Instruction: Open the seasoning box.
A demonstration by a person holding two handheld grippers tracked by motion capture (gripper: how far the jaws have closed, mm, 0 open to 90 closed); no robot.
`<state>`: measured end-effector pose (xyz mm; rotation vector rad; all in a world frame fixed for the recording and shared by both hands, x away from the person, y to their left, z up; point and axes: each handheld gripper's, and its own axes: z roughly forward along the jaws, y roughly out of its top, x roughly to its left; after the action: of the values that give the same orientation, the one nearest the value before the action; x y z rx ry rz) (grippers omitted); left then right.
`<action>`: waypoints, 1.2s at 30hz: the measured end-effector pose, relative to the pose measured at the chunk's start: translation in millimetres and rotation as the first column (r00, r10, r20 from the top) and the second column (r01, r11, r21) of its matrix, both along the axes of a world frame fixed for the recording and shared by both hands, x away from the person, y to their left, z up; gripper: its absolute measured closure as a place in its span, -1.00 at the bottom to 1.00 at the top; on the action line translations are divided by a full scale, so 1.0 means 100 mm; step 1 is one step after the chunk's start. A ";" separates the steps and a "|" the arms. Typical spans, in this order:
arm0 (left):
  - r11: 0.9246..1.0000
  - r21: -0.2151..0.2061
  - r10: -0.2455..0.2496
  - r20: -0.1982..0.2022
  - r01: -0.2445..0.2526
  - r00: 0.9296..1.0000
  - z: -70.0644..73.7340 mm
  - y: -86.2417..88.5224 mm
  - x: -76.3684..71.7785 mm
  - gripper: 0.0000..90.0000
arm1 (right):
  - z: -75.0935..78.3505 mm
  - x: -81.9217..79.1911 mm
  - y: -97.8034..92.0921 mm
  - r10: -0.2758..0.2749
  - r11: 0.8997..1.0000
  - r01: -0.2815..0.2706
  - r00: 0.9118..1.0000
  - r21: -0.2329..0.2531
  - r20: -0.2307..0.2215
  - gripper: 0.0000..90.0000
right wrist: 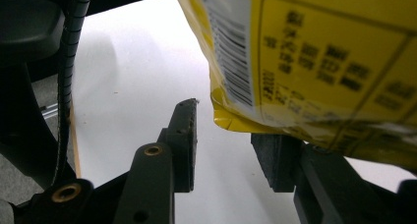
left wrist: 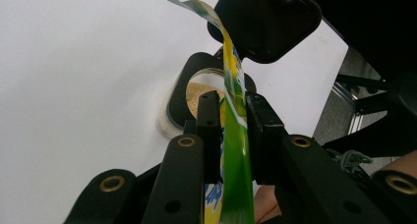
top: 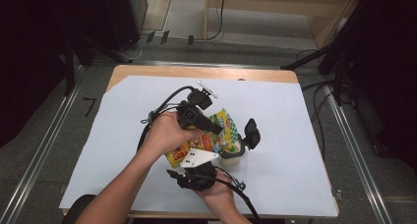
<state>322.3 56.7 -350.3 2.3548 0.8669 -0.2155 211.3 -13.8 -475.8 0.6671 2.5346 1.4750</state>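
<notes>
Snack bag (top: 209, 135) pinched tight in left gripper (left wrist: 228, 121), tipped over cup (top: 232, 154) on white sheet (top: 295, 135); crumbs already in cup; more to pour; right gripper (right wrist: 231, 145) open below bag, holding nothing.

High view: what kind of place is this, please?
Probably a lab or recording studio, not a home: a table covered with a white sheet, metal rails on the floor, and dark stands with cables around it.
</notes>
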 end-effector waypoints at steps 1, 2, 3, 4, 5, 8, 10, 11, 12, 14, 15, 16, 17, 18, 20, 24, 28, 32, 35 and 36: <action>1.000 0.001 -0.001 0.001 0.001 1.000 0.00 0.00 0.00 0.75 | 0.00 0.00 0.00 -0.002 1.000 0.002 1.000 -0.002 0.005 0.41; 1.000 -0.001 0.000 0.002 0.000 1.000 -0.01 0.00 0.00 0.75 | -0.01 0.00 0.00 -0.002 1.000 0.002 1.000 -0.004 0.005 0.41; 1.000 0.001 0.001 0.002 -0.001 1.000 -0.01 -0.01 0.00 0.75 | -0.01 0.00 0.00 0.000 1.000 0.000 1.000 -0.005 0.001 0.41; 1.000 -0.001 0.002 0.001 -0.002 1.000 -0.01 -0.01 0.00 0.75 | -0.02 0.00 0.00 0.001 1.000 -0.001 1.000 -0.005 -0.004 0.41; 1.000 -0.003 -0.001 -0.002 0.001 1.000 -0.02 -0.01 0.01 0.75 | -0.02 0.01 0.00 0.001 1.000 -0.001 1.000 -0.005 -0.008 0.41; 1.000 -0.001 0.000 -0.008 0.000 1.000 -0.03 -0.01 0.01 0.75 | -0.04 0.02 -0.01 -0.003 1.000 0.003 1.000 -0.003 -0.011 0.41; 1.000 -0.001 -0.003 -0.009 0.003 1.000 -0.04 -0.01 0.02 0.76 | -0.05 0.02 -0.01 -0.001 1.000 0.001 1.000 -0.005 -0.010 0.41; 1.000 0.001 -0.005 -0.009 0.005 1.000 -0.04 -0.01 0.02 0.76 | -0.05 0.02 -0.01 -0.001 1.000 0.001 1.000 -0.006 -0.009 0.41; 1.000 0.002 -0.005 -0.009 0.005 1.000 -0.04 -0.01 0.01 0.76 | -0.05 0.02 -0.01 -0.002 1.000 0.001 1.000 -0.008 -0.008 0.41; 1.000 0.001 -0.004 -0.009 0.004 1.000 -0.04 -0.01 0.01 0.77 | -0.05 0.02 -0.01 0.000 1.000 0.000 1.000 -0.010 -0.006 0.41; 1.000 -0.002 -0.005 -0.008 0.005 1.000 -0.04 -0.01 0.01 0.77 | -0.05 0.02 -0.01 0.000 1.000 0.000 1.000 -0.010 -0.006 0.41; 1.000 -0.003 -0.004 -0.009 0.004 1.000 -0.04 -0.01 0.01 0.77 | -0.05 0.02 -0.01 0.000 1.000 0.000 1.000 -0.010 -0.007 0.41; 1.000 -0.004 -0.004 -0.009 0.004 1.000 -0.04 -0.01 0.01 0.77 | -0.05 0.02 -0.01 0.000 1.000 0.000 1.000 -0.010 -0.007 0.41; 1.000 -0.005 -0.005 -0.011 0.005 1.000 -0.04 -0.01 0.02 0.77 | -0.05 0.02 -0.01 -0.001 1.000 0.001 1.000 -0.011 -0.008 0.41; 1.000 -0.014 -0.005 -0.013 0.005 1.000 -0.04 -0.01 0.02 0.77 | -0.06 0.02 0.00 0.001 1.000 -0.001 1.000 -0.014 -0.007 0.41; 1.000 -0.020 -0.010 -0.019 0.009 1.000 -0.06 0.00 0.03 0.77 | -0.07 0.03 0.00 0.002 1.000 -0.002 1.000 -0.015 -0.011 0.41; 1.000 -0.019 -0.007 -0.024 0.007 1.000 -0.06 0.00 0.03 0.78 | -0.07 0.03 -0.01 -0.001 1.000 0.000 1.000 -0.016 -0.014 0.40; 1.000 -0.022 -0.009 -0.026 0.009 1.000 -0.06 0.01 0.03 0.79 | -0.08 0.03 -0.01 0.001 1.000 -0.001 1.000 -0.006 -0.020 0.38; 1.000 -0.027 -0.011 -0.029 0.010 1.000 -0.05 0.02 0.04 0.82 | -0.08 0.03 -0.01 0.001 1.000 -0.001 0.999 0.002 -0.038 0.35; 1.000 -0.028 -0.009 -0.030 0.008 1.000 -0.05 0.02 0.04 0.83 | -0.08 0.04 -0.01 0.002 1.000 -0.002 0.999 0.005 -0.042 0.35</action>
<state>326.0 58.8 -355.3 2.3357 0.8625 -0.2656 214.8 -14.9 -483.7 0.7037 2.5646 1.4836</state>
